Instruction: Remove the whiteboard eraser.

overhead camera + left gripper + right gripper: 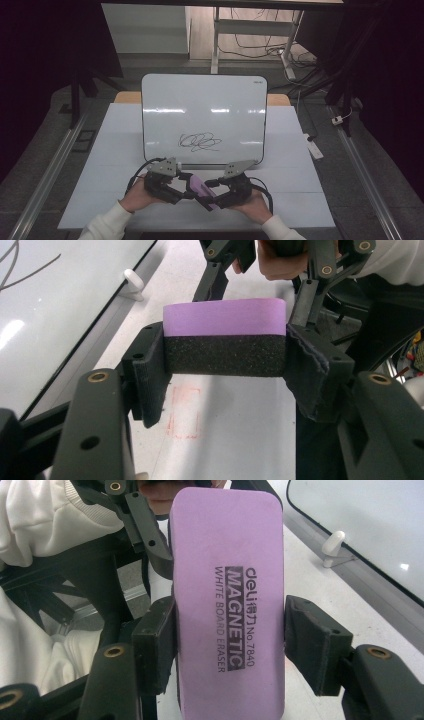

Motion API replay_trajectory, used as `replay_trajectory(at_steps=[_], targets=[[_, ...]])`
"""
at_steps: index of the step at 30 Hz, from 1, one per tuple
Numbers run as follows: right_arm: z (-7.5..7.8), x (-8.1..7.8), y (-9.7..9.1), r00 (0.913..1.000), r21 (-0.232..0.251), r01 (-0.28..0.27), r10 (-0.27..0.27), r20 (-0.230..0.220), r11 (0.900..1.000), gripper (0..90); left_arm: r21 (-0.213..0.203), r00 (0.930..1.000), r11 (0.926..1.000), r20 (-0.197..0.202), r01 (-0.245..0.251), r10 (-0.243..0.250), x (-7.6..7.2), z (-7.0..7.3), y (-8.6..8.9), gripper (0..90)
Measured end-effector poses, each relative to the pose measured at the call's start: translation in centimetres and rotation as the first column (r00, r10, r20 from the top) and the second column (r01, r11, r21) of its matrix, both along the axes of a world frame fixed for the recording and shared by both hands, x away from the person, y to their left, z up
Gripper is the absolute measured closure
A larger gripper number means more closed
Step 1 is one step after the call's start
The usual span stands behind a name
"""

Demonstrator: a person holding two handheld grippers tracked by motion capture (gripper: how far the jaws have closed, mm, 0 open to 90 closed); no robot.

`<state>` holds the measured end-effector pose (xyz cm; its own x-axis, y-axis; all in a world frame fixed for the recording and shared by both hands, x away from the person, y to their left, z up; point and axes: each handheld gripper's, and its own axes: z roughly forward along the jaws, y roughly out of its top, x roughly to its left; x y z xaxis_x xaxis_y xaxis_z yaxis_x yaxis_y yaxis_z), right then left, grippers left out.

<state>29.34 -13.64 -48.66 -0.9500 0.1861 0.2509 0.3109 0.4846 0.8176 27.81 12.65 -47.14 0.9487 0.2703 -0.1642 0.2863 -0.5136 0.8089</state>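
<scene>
At the near edge of the worktop (125,150) both hands meet around a purple eraser (202,192), held just above the white sheet. The left tool (225,352) pinches the eraser across its width, pads pressed hard on the black felt layer. The right tool (227,645) straddles the same eraser lengthwise: its left pad touches the purple side, while the right pad stands a sliver clear, so its grip is loose at best; I would call it spread around the block.

Just beyond the tools, the whiteboard (202,117) lies across the middle of the worktop, with a black scribble (200,142) on its near part. Nothing lies between the eraser and that scribble except the board's near rim. A small white foot (332,544) sticks out from the board's edge. Cables (260,50) trail over the floor beyond the far end.
</scene>
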Motion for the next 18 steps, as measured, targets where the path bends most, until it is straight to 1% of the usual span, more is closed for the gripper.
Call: replay_trajectory(at_steps=[1,2,3,4,5,7,8,9,10,11,12,14,15,16,17,18], targets=[[0.0,0.0,0.0,1.0,0.003,0.005,-0.005,0.005,1.0,39.8,-0.008,1.0,0.9999,-0.002,-0.007,0.007,0.0,0.0,0.0,37.6],[0.1,0.0,-0.1,0.9999,0.005,0.01,-0.01,0.01,0.9999,39.9,-0.012,0.9996,0.9995,0.001,-0.028,0.028,0.0,0.0,0.0,36.4],[0.2,-0.1,-0.1,0.9995,0.005,0.019,-0.019,0.025,0.9998,40.0,-0.011,0.9986,0.9986,0.011,-0.051,0.052,-0.1,0.0,0.1,32.4],[0.4,-0.1,-0.3,0.998,0.004,0.035,-0.035,0.053,0.9994,40.0,-0.016,0.9973,0.9973,0.014,-0.072,0.073,-0.1,0.1,0.3,26.0],[0.4,-0.1,-0.3,0.998,0.004,0.035,-0.035,0.053,0.9994,40.0,-0.031,0.9952,0.9948,0.013,-0.097,0.097,-0.1,0.1,0.5,26.0],[0.6,-0.1,-0.5,0.995,0.005,0.064,-0.064,0.077,0.9979,40.0,-0.053,0.9887,0.9874,0.01,-0.149,0.149,-0.2,0.2,1.3,22.8],[0.7,-0.2,-0.7,0.9908,0.005,0.091,-0.091,0.101,0.9959,40.0,-0.057,0.9847,0.9833,0.011,-0.173,0.174,-0.3,0.2,1.8,21.5],[0.7,-0.2,-0.7,0.9908,0.005,0.091,-0.091,0.101,0.9959,40.0,-0.059,0.9795,0.9779,0.008,-0.201,0.201,-0.4,0.2,2.3,21.5],[0.8,-0.2,-0.8,0.9883,0.006,0.104,-0.104,0.112,0.9946,40.0,-0.061,0.9726,0.9708,0.002,-0.232,0.233,-0.5,0.1,2.8,21.4],[0.8,-0.2,-1.0,0.9828,0.01,0.131,-0.131,0.13,0.9914,40.0,-0.058,0.9658,0.9641,-0.003,-0.259,0.259,-0.7,0.0,3.3,21.4],[0.9,-0.2,-1.1,0.9792,0.011,0.147,-0.147,0.139,0.989,39.9,-0.052,0.9584,0.957,-0.008,-0.285,0.285,-0.8,-0.1,3.9,21.4],[0.9,-0.1,-1.3,0.9697,0.012,0.181,-0.181,0.164,0.9834,39.9,-0.033,0.939,0.9384,-0.014,-0.344,0.344,-1.2,-0.5,5.1,21.6],[0.9,-0.1,-1.3,0.9697,0.012,0.181,-0.181,0.164,0.9834,39.9,-0.026,0.9306,0.9303,-0.022,-0.366,0.365,-1.2,-0.7,5.7,21.6],[1.0,-0.1,-1.5,0.9594,0.02,0.215,-0.215,0.183,0.9765,39.9,-0.026,0.9217,0.9215,-0.031,-0.388,0.387,-1.3,-0.9,6.3,21.6],[1.0,-0.1,-1.5,0.9594,0.02,0.215,-0.215,0.183,0.9765,39.9,-0.02,0.9127,0.9128,-0.039,-0.408,0.407,-1.4,-1.1,6.8,21.6],[1.2,-0.1,-1.6,0.9445,0.01,0.249,-0.245,0.218,0.9684,39.9,-0.013,0.9038,0.9043,-0.043,-0.427,0.426,-1.5,-1.3,7.3,21.6]])
